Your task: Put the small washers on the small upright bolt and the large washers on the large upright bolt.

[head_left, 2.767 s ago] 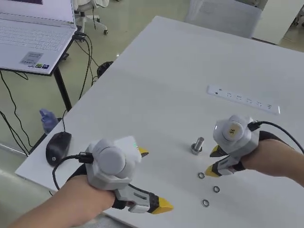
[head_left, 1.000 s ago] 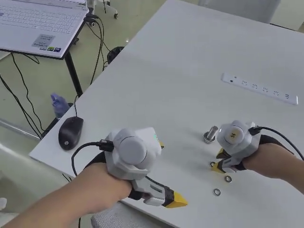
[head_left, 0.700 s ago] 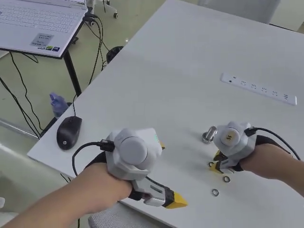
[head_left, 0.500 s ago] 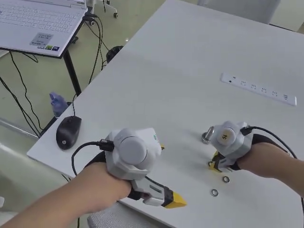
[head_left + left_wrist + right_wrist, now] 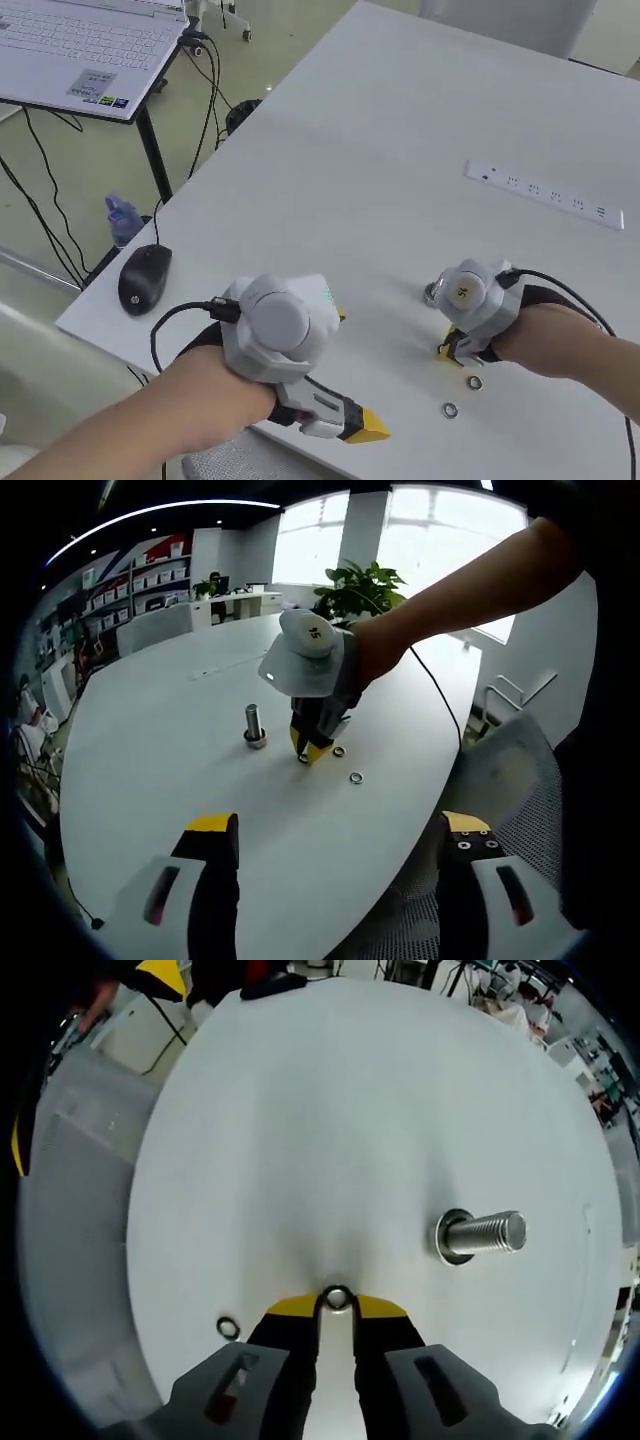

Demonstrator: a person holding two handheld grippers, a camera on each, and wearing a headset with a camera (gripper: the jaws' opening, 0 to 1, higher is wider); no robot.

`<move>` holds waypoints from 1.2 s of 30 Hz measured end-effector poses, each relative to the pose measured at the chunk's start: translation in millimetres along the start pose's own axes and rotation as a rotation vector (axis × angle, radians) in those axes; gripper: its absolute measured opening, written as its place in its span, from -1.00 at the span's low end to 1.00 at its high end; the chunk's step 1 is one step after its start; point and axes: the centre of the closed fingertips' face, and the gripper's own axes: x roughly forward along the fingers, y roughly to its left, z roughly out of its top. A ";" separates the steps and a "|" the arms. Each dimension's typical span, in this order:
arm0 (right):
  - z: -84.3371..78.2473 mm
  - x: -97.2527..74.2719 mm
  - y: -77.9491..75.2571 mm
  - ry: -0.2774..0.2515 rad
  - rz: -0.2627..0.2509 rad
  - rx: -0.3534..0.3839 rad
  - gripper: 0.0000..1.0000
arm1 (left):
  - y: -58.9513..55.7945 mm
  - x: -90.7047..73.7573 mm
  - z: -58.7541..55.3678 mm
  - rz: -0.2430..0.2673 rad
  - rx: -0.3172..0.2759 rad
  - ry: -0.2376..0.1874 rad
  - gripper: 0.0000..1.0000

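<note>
head view, left to right: open white laptop (image 5: 70, 45) on a side stand, off the table. black, rounded mouse (image 5: 143, 278) sits at the near corner of the smooth white table (image 5: 380, 130). left gripper (image 5: 352, 372) has a grey-white moulded shell and yellow-tipped fingers (image 5: 365, 430), held over the near edge. left gripper view: its fingers stand wide apart with nothing between them.

the upright bolt (image 5: 433, 292) is bright threaded steel on a broad base. it stands just beside the right gripper (image 5: 452, 350) and is partly hidden by its shell. right gripper view: those fingers (image 5: 290, 1307) are nearly together, the yellow tips pinching a small washer (image 5: 337, 1298), a thin metal ring, low at the table surface. cannot tell whether it is lifted. the bolt is near it but apart.

two loose washers, one (image 5: 474, 382) just beside the gripper and another (image 5: 449, 410) nearer the edge, lie flat. a long white power strip (image 5: 545, 195) lies far right, well apart.
</note>
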 end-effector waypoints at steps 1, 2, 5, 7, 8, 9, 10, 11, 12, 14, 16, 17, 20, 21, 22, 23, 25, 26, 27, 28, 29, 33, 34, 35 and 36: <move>0.0 -0.2 -0.3 -0.005 0.002 0.009 -0.74 | 0.2 -0.5 -0.4 0.001 0.000 0.001 0.62; -0.1 -0.1 -0.2 -0.013 0.005 0.023 -0.74 | 0.1 -1.0 -0.8 0.001 0.001 0.004 0.61; -1.7 -1.2 1.9 -0.017 0.015 0.044 -0.74 | 0.3 -2.7 -1.8 0.001 0.004 0.008 0.61; -2.1 -3.5 1.3 -0.026 0.009 0.052 -0.74 | 0.4 -4.2 -2.2 0.003 0.002 0.011 0.61; -3.9 -4.2 2.3 -0.021 0.016 0.064 -0.74 | 0.7 -4.9 -1.9 0.004 0.003 0.009 0.61; -4.9 -4.9 2.2 -0.019 0.015 0.067 -0.74 | 0.7 -5.2 -1.7 0.005 0.002 0.008 0.61; -6.4 -6.7 1.6 -0.019 0.009 0.067 -0.74 | 0.8 -5.5 -1.5 0.006 0.001 0.008 0.61; -8.0 -7.7 0.8 -0.016 0.007 0.074 -0.74 | 0.6 -5.6 -1.1 0.006 0.001 0.005 0.62; -10.4 -9.5 0.5 -0.015 0.008 0.088 -0.74 | 0.3 -5.8 -0.3 0.005 -0.001 0.001 0.64; -12.3 -11.8 -1.2 -0.019 0.003 0.095 -0.74 | -0.2 -6.2 1.3 0.004 -0.008 -0.011 0.65; -15.8 -16.9 -0.1 -0.018 0.003 0.107 -0.75 | 0.7 -6.6 1.8 0.009 -0.004 -0.012 0.66; -17.8 -19.6 0.1 -0.022 0.000 0.118 -0.75 | 1.2 -7.0 2.2 0.012 -0.004 -0.014 0.67; -22.7 -25.4 0.7 -0.027 0.001 0.150 -0.75 | 1.3 -6.9 4.8 0.009 -0.013 -0.032 0.70; -25.5 -28.8 0.3 -0.032 -0.001 0.161 -0.75 | 1.7 -7.2 7.0 0.010 -0.020 -0.044 0.72; -27.5 -31.1 0.0 -0.035 -0.003 0.167 -0.75 | 2.1 -7.2 7.2 0.013 -0.019 -0.044 0.73; -31.2 -34.4 -0.1 -0.038 -0.006 0.177 -0.75 | 2.7 -7.0 7.0 0.016 -0.014 -0.041 0.73; -37.0 -38.3 -0.4 -0.042 -0.011 0.188 -0.75 | 4.1 -5.5 7.1 0.023 -0.002 -0.039 0.78; -41.9 -41.2 -0.5 -0.043 -0.014 0.196 -0.75 | 4.0 -5.5 8.1 0.023 -0.005 -0.042 0.79; -47.2 -43.4 -1.1 -0.044 -0.018 0.204 -0.75 | 3.8 -5.7 9.2 0.022 -0.006 -0.044 0.79; -50.9 -45.1 -1.7 -0.045 -0.020 0.209 -0.75 | 4.1 -5.5 9.6 0.023 -0.003 -0.045 0.80; -54.6 -46.9 -2.0 -0.044 -0.021 0.216 -0.75 | 4.8 -5.4 9.8 0.026 0.000 -0.045 0.81; -72.7 -54.6 -5.1 -0.042 -0.031 0.236 -0.75 | 5.8 -5.0 9.3 0.026 -0.011 -0.042 0.83; -77.8 -56.1 -6.3 -0.041 -0.034 0.242 -0.75 | 6.6 -4.9 8.5 0.029 -0.013 -0.043 0.85; -81.2 -56.3 -7.4 -0.041 -0.035 0.246 -0.75 | 7.0 -5.0 7.7 0.031 -0.015 -0.041 0.88; -86.1 -57.3 -8.9 -0.038 -0.038 0.255 -0.75 | 7.6 -5.2 6.6 0.033 -0.016 -0.039 0.89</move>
